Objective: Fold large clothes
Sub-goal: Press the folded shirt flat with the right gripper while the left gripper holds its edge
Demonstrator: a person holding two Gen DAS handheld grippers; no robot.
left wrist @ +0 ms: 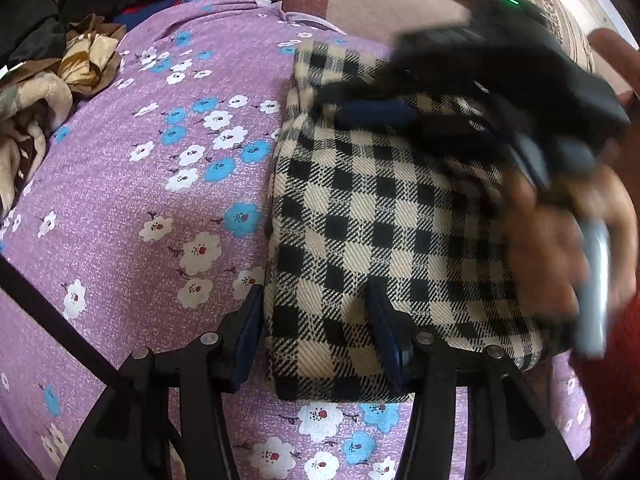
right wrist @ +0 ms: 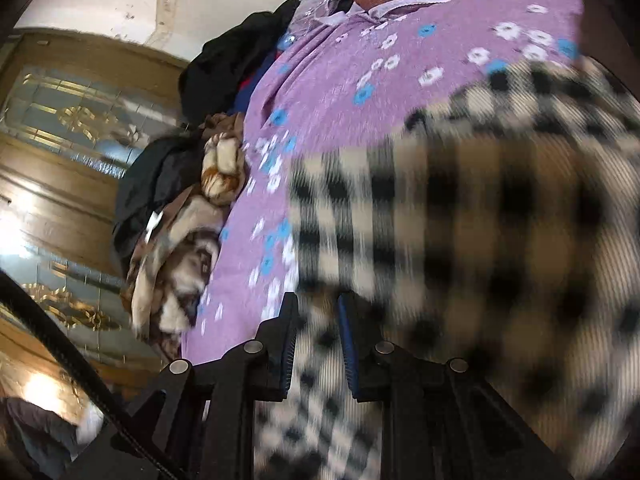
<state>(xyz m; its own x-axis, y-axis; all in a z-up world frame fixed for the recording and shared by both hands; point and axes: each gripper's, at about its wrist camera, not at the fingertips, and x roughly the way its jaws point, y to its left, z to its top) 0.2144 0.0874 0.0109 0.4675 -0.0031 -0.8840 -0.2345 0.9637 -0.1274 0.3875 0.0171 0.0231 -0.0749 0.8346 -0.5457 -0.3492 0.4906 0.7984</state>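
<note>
The left tool (left wrist: pixel 316 328) stands half open astride the folded checked garment (left wrist: pixel 380 208) on the bed (left wrist: pixel 140 200). The right tool (right wrist: pixel 318 344), blurred, holds a narrow gap over checked cloth; grip unclear. A careless tug could drag the fold open.

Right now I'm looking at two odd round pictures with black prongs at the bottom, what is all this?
Each picture comes from a camera fixed on a hand-held claw; a person carries one in each hand. The left claw straddles the left edge of a folded black-and-cream checked garment lying on a purple flowered bedsheet, its prongs apart. The blurred right claw and the hand holding it cross that view. The right claw's own picture shows checked cloth between its prongs; whether it is pinched is unclear. A pile of other clothes sits beside.
</note>
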